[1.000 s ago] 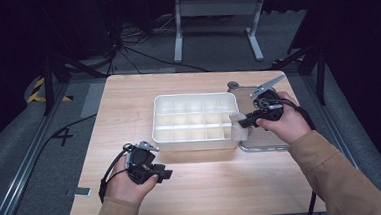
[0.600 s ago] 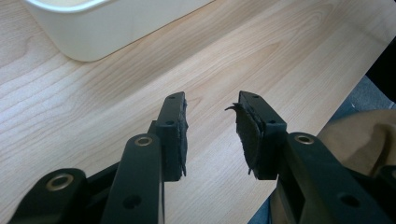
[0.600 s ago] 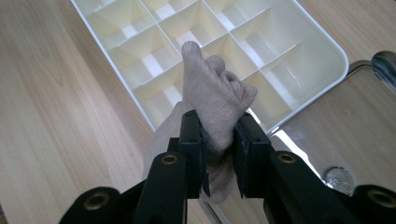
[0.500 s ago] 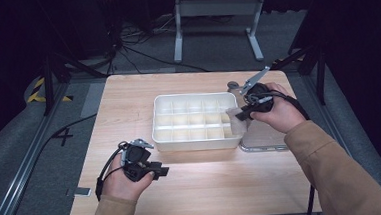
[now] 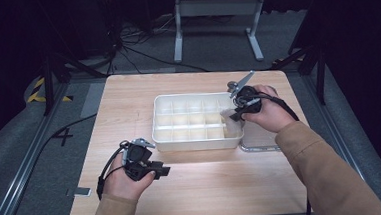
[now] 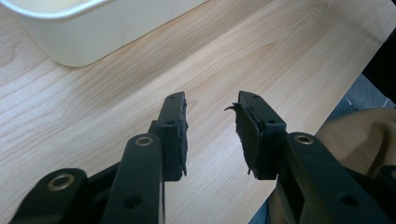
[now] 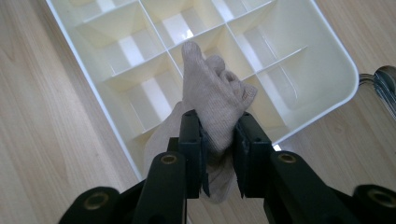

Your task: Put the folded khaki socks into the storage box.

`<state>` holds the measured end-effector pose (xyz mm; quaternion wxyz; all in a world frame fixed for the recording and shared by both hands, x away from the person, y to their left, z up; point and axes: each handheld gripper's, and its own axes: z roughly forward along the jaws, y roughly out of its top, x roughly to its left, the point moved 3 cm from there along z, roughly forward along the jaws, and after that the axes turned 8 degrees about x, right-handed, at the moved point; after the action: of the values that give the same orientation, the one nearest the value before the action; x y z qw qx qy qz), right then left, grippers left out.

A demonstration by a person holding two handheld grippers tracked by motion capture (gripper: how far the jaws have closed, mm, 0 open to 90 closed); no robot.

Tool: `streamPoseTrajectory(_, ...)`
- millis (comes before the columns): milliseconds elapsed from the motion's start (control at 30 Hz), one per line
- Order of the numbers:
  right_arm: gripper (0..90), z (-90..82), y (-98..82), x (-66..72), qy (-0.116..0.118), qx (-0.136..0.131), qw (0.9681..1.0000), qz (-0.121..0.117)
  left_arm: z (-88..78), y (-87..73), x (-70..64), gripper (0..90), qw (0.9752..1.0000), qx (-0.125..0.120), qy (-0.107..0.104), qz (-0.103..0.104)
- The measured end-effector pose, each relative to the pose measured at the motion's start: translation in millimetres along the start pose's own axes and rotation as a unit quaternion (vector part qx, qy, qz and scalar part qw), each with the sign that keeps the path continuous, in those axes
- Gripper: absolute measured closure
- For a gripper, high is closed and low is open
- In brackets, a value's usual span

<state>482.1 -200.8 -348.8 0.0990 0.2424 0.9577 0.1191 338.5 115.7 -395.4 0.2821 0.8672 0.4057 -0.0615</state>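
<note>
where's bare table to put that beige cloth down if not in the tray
The light wooden table is bare left of the white compartment tray, and along the near edge between the left gripper and the right sleeve. It is crowded at the tray's right end, where the right gripper holds the beige cloth beside a metal-rimmed tray.

A rectangular light wooden table [image 5: 127, 96] stands on grey carpeted floor [image 5: 16, 163]. Beyond the table's far edge stands a grey metal frame stand [image 5: 215, 8], with tangled black cables [image 5: 129, 46] beside it in darkness.
</note>
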Motion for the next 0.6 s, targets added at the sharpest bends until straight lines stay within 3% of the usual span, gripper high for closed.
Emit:
streamPoseTrajectory(233, 75.1, 17.5, 1.9, 1.9, 0.004, 0.027, 0.9996, -0.009, 1.6, 0.2, 0.3, 64.0, 1.0, 0.003, -0.001, 0.003)
streamPoseTrajectory(600, 75.8, 38.6, 2.6, 10.8, 0.005, 0.08, 0.9964, -0.028, 2.2, -0.4, -0.2, 64.3, 1.0, 0.005, -0.008, 0.0)
